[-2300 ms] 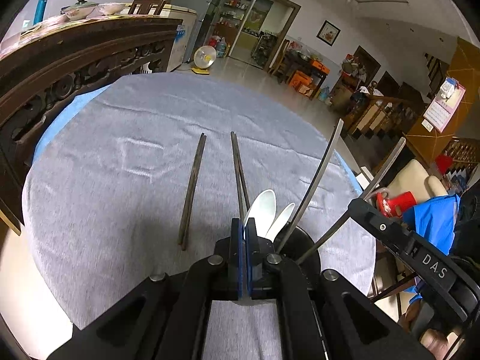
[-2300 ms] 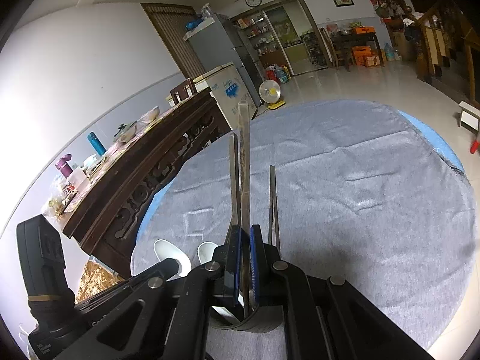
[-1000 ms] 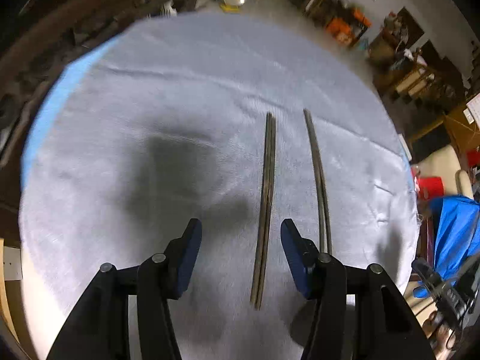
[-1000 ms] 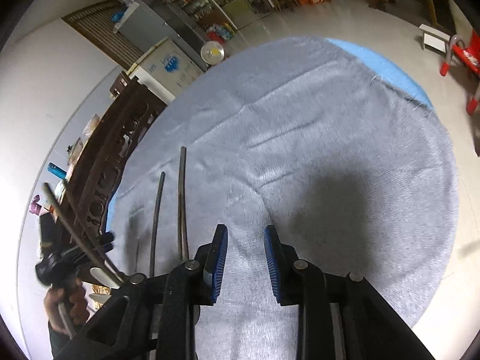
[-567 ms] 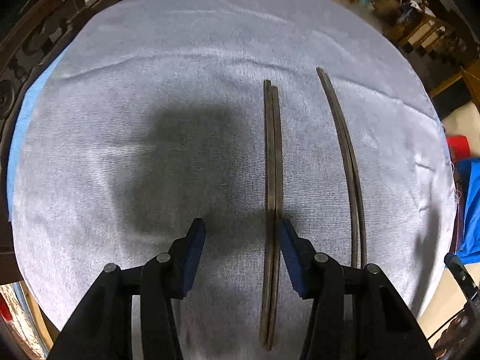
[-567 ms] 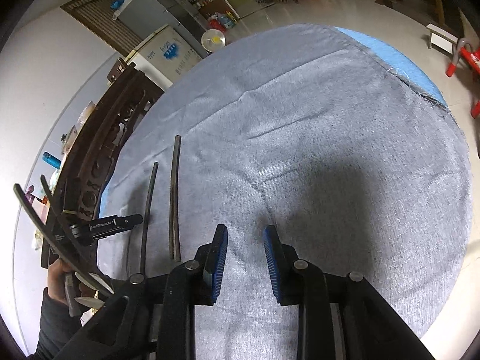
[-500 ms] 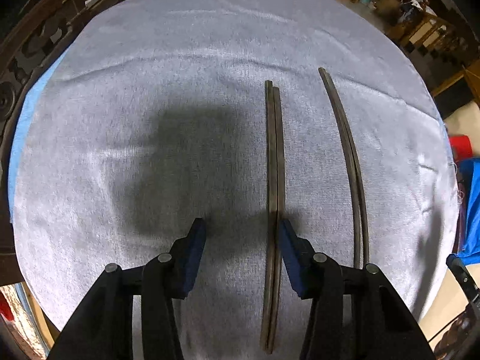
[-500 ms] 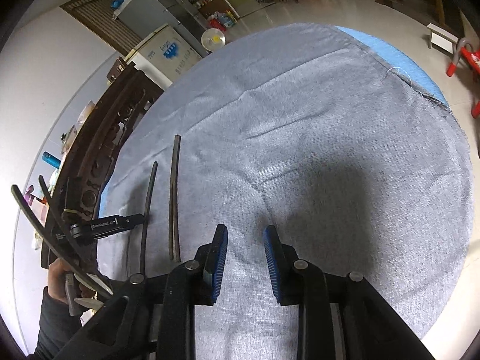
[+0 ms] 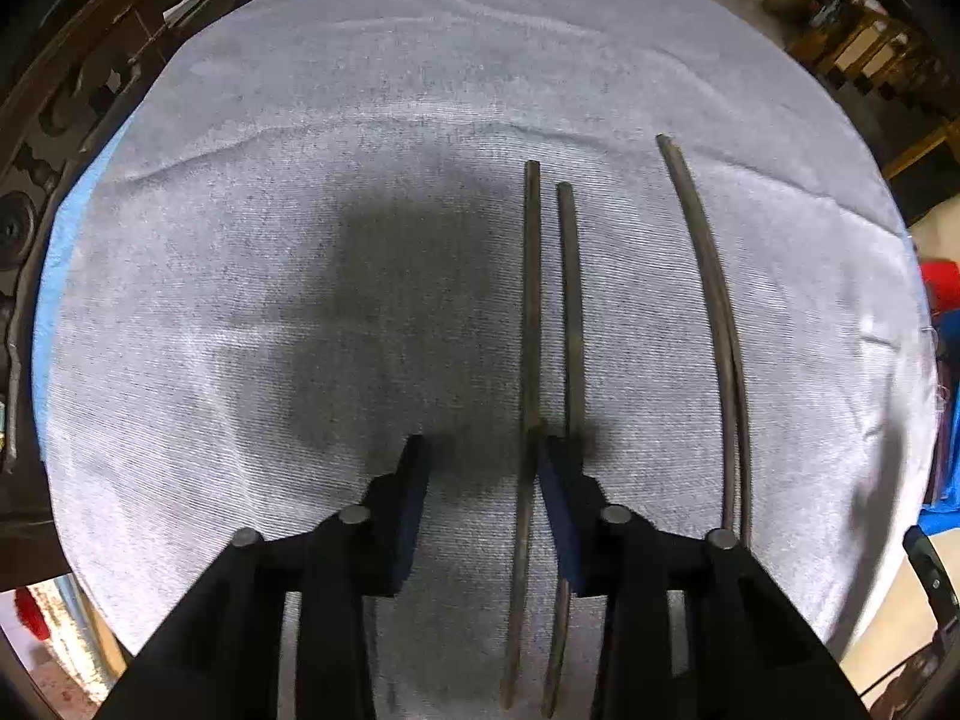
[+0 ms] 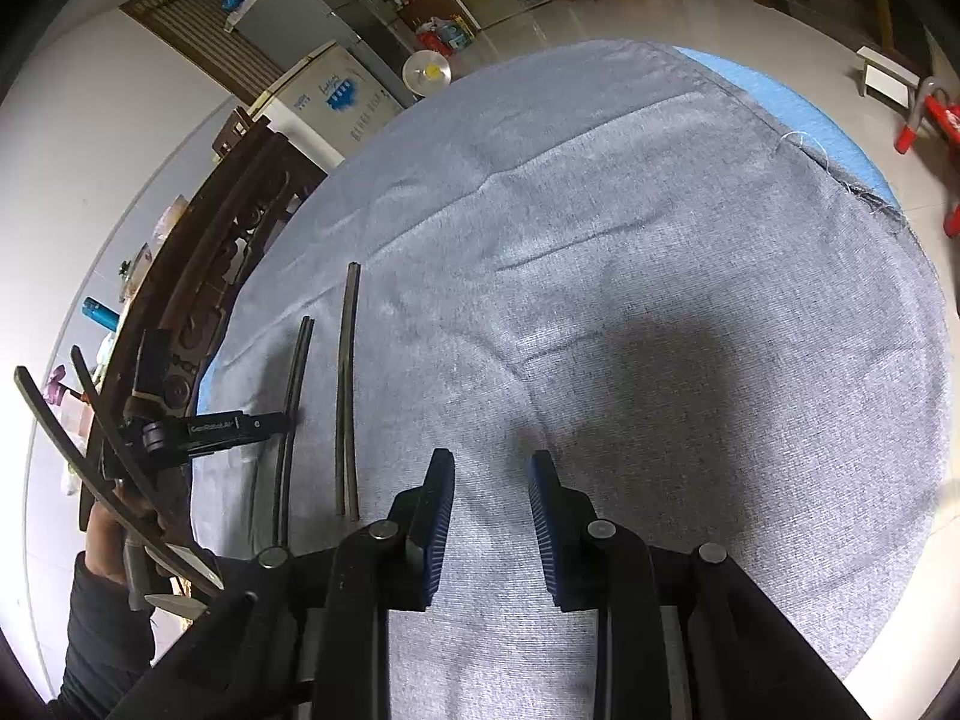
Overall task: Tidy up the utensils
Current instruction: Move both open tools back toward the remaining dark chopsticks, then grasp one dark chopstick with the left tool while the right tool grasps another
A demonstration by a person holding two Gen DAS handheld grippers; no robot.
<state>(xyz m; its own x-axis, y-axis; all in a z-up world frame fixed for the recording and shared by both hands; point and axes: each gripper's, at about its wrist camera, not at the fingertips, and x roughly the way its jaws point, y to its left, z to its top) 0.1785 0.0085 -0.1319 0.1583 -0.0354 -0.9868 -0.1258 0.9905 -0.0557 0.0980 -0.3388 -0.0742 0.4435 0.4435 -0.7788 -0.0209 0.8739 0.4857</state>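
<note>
Two pairs of dark chopsticks lie lengthwise on the grey cloth [image 9: 270, 312]. My left gripper [image 9: 480, 450] points straight down at the nearer pair [image 9: 531, 300]. Its jaws are closing. One stick lies between them against the right fingertip [image 9: 549, 456], and its twin [image 9: 570, 300] runs outside that finger. The left pad stands clear of the stick. The second pair [image 9: 711, 300] lies further right. In the right wrist view the left gripper [image 10: 264, 420] touches the left pair [image 10: 291, 396], with the other pair [image 10: 345, 396] beside it. My right gripper [image 10: 491, 468] hovers open and empty over bare cloth [image 10: 660, 240].
Carved dark wooden furniture [image 10: 198, 312] runs along the table's left side. Long dark sticks [image 10: 90, 450] and a white spoon tip [image 10: 174, 600] rise by the person's hand [image 10: 105, 540] at lower left. Blue underlay [image 10: 798, 114] shows at the cloth's far edge. A red stool [image 10: 936, 120] stands on the floor.
The left gripper dropped closer to the cloth and its jaws narrowed. Its right finger came down between the two sticks of the nearer pair, spreading them apart. The right gripper kept still.
</note>
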